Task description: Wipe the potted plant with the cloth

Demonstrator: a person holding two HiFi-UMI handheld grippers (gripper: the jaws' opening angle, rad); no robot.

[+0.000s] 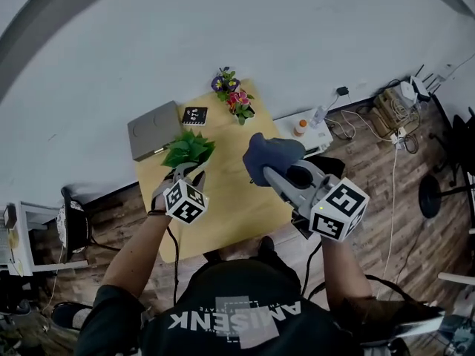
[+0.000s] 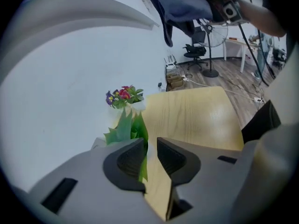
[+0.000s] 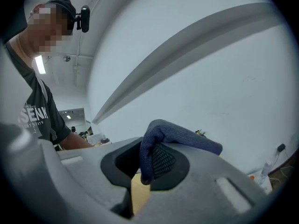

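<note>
A potted plant (image 1: 188, 148) with broad green leaves stands at the left side of the yellow wooden table (image 1: 237, 199). My left gripper (image 1: 190, 173) hovers right at its near side, pointing down at the leaves. In the left gripper view the leaves (image 2: 127, 127) rise just beyond the left gripper (image 2: 149, 157), whose jaws stand open with a leaf edge showing in the gap, not pressed. My right gripper (image 1: 264, 172) is held level above the table, shut on a dark blue cloth (image 1: 273, 153). The cloth (image 3: 174, 136) drapes over one pad of the right gripper (image 3: 146, 160).
A small pot of pink and purple flowers (image 1: 234, 95) stands at the table's far edge, with a black book (image 1: 194, 115) and a grey flat case (image 1: 154, 130) to its left. A white shelf with bottles (image 1: 308, 128), cables and a fan stand lie to the right.
</note>
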